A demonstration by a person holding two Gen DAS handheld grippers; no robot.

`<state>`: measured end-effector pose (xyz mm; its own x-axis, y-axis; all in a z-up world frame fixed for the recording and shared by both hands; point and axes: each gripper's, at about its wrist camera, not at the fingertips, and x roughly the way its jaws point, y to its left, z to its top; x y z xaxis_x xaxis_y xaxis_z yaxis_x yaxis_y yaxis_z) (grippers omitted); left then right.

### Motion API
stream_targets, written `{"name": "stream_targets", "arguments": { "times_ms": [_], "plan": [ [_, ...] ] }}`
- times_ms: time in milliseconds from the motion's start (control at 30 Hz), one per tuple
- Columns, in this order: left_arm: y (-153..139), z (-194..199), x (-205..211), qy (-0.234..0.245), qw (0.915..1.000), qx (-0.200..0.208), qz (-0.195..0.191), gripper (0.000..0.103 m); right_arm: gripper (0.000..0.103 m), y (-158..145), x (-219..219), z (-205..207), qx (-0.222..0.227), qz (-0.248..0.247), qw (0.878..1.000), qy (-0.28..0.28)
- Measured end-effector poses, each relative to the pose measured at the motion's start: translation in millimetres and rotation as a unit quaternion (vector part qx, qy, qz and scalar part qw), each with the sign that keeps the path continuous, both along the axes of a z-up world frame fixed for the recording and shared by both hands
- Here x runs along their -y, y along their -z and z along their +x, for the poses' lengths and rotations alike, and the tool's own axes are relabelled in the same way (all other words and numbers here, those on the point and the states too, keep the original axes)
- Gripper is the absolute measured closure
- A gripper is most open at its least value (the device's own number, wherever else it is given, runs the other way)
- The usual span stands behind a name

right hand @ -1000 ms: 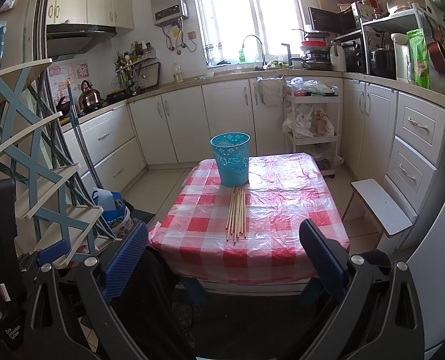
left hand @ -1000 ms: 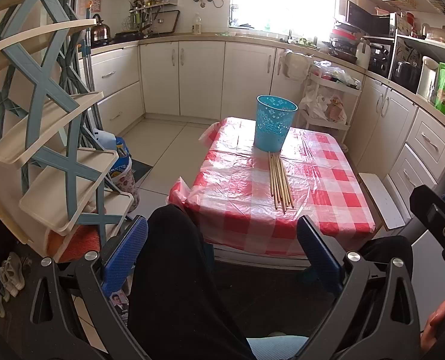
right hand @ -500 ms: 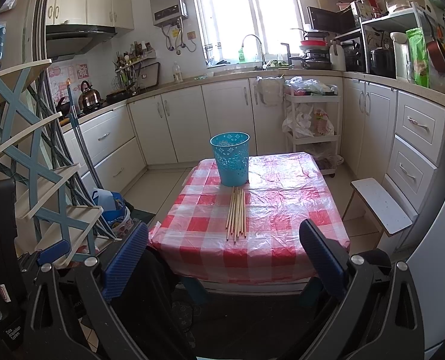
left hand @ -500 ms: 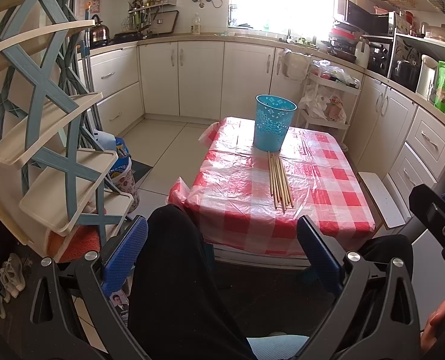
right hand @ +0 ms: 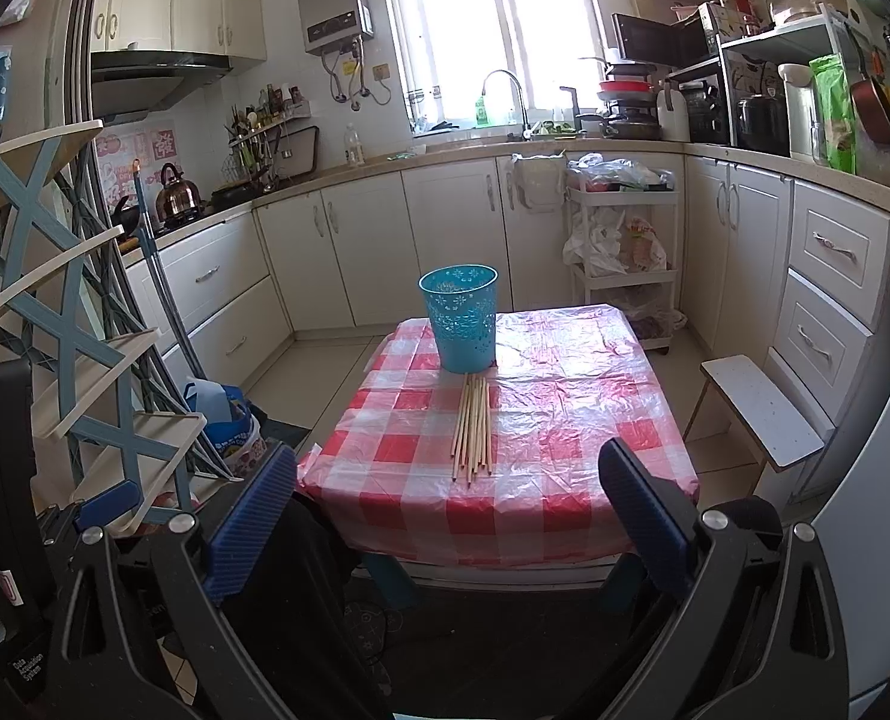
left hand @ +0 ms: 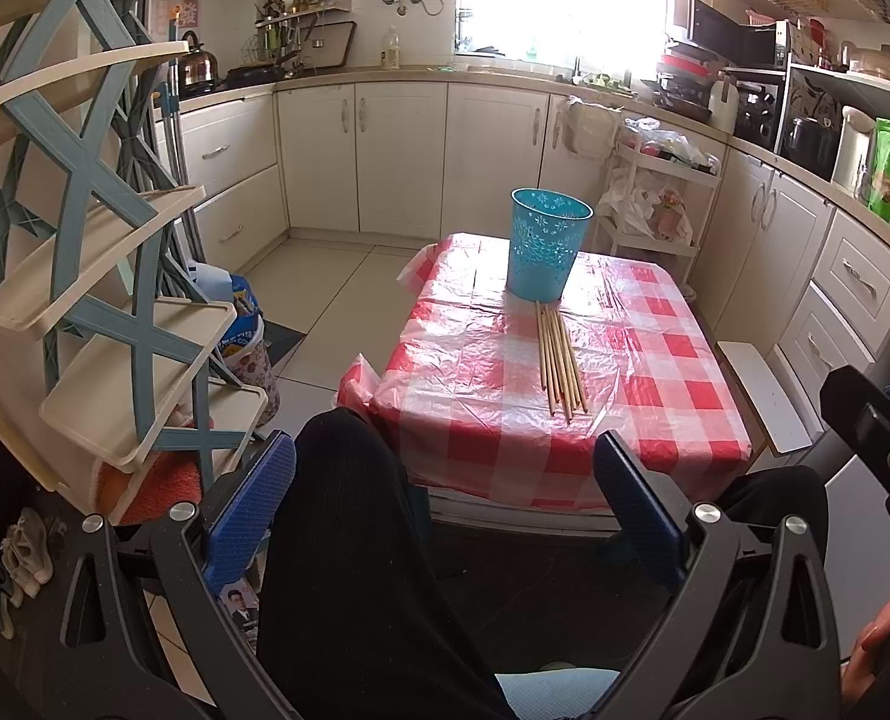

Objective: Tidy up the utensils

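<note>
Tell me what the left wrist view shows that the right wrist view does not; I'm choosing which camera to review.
Only the left wrist view shows the person's dark trouser leg and part of the right gripper at its edge. Only the right wrist view shows the water heater, the tap and the range hood. Both show the blue basket upright on the checked table, the chopsticks lying before it, and open gripper fingers.

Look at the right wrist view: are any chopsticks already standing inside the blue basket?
No, the chopsticks all lie flat on the checked tablecloth before the blue basket.
</note>
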<state>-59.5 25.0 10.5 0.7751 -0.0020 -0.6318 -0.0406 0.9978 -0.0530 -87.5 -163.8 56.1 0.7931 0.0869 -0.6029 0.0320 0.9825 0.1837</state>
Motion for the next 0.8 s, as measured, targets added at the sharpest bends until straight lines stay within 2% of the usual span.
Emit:
{"name": "stream_targets", "arguments": {
  "times_ms": [533,800],
  "plan": [
    [1,0,2,0.001,1.0,-0.002,0.002,0.008,0.006,4,1,3,-0.007,0.001,1.0,0.0],
    [10,26,4,0.0,0.9996,-0.018,0.022,0.008,0.006,24,11,28,-0.035,0.005,0.999,0.008]
  ]
}}
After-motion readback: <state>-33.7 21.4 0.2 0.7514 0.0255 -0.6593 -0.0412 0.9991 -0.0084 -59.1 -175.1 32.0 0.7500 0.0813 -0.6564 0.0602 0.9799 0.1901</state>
